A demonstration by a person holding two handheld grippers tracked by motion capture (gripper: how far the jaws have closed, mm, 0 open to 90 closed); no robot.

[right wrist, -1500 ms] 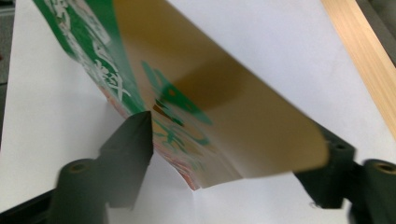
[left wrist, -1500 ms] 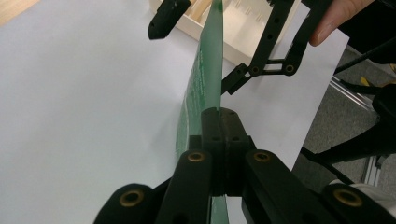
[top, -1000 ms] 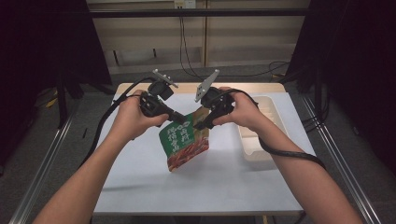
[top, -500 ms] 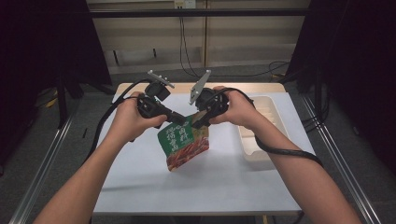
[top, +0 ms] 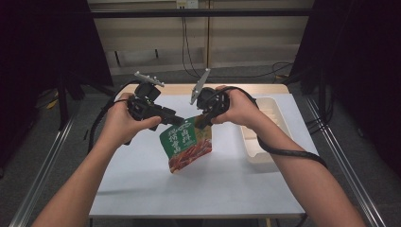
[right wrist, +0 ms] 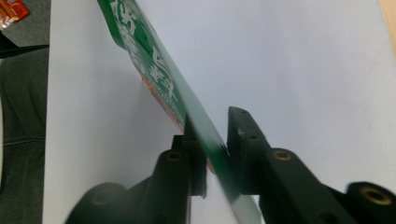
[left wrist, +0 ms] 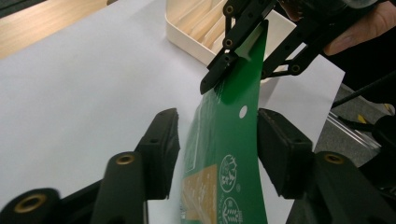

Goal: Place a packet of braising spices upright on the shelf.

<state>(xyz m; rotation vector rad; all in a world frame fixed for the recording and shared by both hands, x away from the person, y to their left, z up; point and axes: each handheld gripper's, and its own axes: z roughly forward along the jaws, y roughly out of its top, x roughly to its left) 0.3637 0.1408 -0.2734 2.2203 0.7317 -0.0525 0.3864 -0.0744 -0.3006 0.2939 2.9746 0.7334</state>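
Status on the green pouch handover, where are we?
Done: pouch is off the table, right gripper clamped on its top edge. In hand: left gripper has just been opening, its pads apart from the pouch between them. Left: withdraw left; possibly place it in the white tray.

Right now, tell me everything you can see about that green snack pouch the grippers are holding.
The green snack pouch is a flat, glossy packet with white lettering, a tan panel and a red food picture low on its front, plus a small hang hole near its top. It hangs tilted above the white table. The right gripper pinches its top edge; the left gripper has just been opening, its jaws flanking the pouch without pressing.
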